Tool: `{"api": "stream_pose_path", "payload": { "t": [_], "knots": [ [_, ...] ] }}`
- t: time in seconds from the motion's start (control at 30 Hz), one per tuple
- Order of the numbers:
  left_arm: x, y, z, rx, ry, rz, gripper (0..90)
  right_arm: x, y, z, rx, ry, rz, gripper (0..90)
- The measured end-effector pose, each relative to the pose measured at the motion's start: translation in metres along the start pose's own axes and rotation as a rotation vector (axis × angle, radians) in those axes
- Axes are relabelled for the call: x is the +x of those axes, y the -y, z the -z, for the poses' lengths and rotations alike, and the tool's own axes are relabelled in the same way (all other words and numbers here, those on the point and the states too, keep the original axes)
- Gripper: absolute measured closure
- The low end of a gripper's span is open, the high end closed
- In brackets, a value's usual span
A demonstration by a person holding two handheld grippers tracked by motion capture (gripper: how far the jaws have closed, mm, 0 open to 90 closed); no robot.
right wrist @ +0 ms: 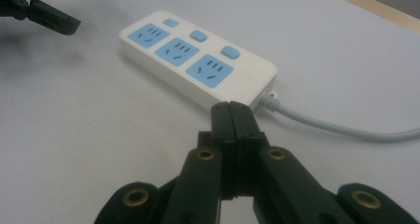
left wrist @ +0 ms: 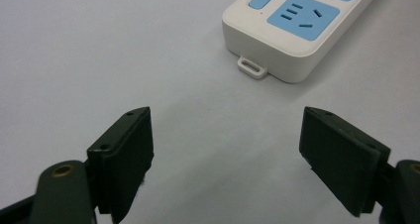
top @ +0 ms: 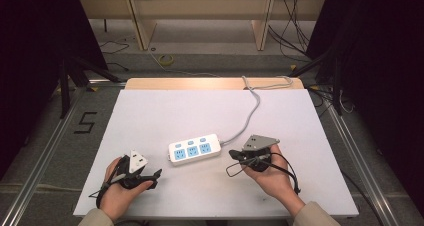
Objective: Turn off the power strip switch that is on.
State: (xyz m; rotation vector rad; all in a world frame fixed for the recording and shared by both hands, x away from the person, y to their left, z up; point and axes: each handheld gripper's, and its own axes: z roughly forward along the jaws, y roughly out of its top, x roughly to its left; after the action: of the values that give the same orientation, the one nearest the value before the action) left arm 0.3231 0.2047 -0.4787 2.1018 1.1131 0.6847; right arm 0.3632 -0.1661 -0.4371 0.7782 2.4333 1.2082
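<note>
White table (top: 150, 116), power strip (top: 195, 148) crosswise

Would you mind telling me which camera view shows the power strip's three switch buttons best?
The right gripper view: the power strip lies whole and close, with all three buttons plain above their sockets. The high view shows all three, but small. The left gripper view catches just one end, with one button.

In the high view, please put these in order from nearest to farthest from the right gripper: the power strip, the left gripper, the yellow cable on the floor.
1. The power strip, on the table just to the left of the right gripper.
2. The left gripper, beyond the strip near the table's front left.
3. The yellow cable, on the floor past the table's far edge.
</note>
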Motion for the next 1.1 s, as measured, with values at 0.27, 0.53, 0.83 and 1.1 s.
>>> {"api": "stream_pose_path", "payload": {
  "t": [0.27,0.53,0.83,1.1],
  "knots": [
    [0.0,0.0,0.0,0.001,0.001,-0.002,20.9,0.001,-0.004,-0.003,0.003,-0.006,0.005,90.0],
    [0.0,0.0,0.0,0.003,0.002,-0.005,20.9,0.003,-0.007,-0.007,0.005,-0.013,0.008,90.0],
    [-0.001,0.0,0.0,0.003,0.001,-0.005,20.8,0.005,-0.01,-0.011,0.009,-0.018,0.012,90.0],
    [-0.001,0.0,-0.001,0.002,0.005,-0.006,20.9,0.006,-0.014,-0.015,0.012,-0.024,0.017,90.0]
  ]
}}
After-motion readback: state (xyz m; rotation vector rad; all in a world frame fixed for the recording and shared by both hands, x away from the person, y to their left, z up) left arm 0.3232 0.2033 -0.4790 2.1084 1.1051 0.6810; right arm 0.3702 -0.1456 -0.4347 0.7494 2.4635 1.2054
